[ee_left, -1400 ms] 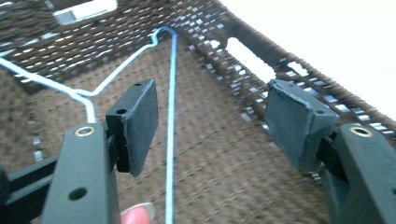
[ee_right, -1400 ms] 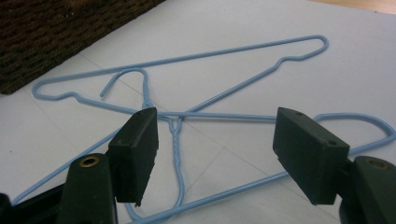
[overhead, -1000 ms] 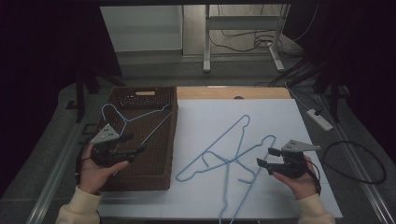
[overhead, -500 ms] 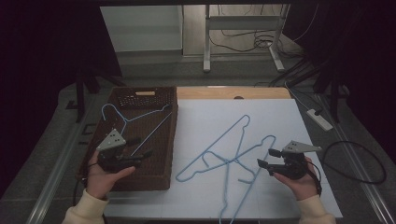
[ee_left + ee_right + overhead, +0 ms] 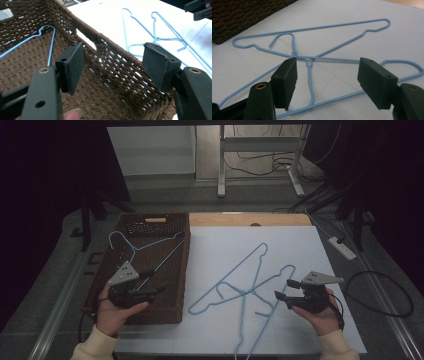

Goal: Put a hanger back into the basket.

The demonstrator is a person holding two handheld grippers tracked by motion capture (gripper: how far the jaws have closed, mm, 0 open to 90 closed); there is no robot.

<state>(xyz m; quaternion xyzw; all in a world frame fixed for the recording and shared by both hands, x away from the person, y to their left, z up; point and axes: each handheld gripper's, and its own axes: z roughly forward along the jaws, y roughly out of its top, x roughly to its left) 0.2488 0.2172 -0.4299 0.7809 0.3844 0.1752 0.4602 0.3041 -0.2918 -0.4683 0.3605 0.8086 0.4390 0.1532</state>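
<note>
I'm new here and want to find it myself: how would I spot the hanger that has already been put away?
Find the brown woven basket on the table's left side, beside the white sheet. The blue wire hanger lies inside it. The other blue hangers lie crossed over each other out on the sheet; this one is alone.

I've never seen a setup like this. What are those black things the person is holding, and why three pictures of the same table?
No robot here: a person holds a hand-held pair of tongs in each hand. The high view looks down from above; the other two pictures come from small cameras riding on each tool, looking out between its black jaws. The left tongs hover open over a brown wicker basket with one blue wire hanger inside. The right tongs are open too, holding nothing, pointed at two more blue hangers lying crossed on the white sheet. It looks like hangers are being gathered into the basket.
</note>
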